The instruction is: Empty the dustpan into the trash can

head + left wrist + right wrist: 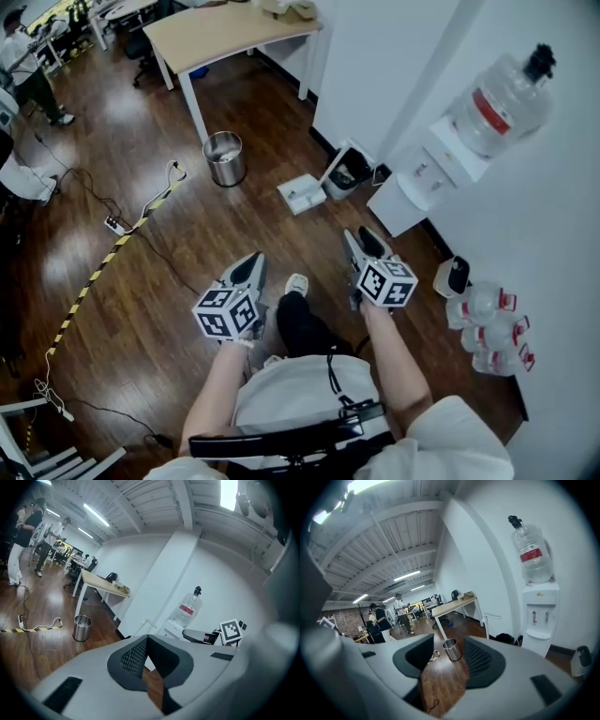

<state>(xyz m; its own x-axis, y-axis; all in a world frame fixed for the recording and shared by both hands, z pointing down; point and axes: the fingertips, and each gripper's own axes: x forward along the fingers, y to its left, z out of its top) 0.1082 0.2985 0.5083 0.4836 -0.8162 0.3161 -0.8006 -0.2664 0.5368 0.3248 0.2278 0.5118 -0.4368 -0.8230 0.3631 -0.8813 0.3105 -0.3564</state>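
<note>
Steel trash can far ahead; left tongs closed, right tongs parted, empty.

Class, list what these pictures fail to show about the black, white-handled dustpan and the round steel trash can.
Dustpan: contents too small in head view; left gripper view shows only its handle; the jaws hide the rest.
Trash can: inside too small and dim in every view.

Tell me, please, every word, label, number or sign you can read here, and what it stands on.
No text is readable.
Red label on the water jug: too blurred to read.
Red labels on the floor bottles: too small to read.
Marker cube: black-and-white squares, no words.
</note>
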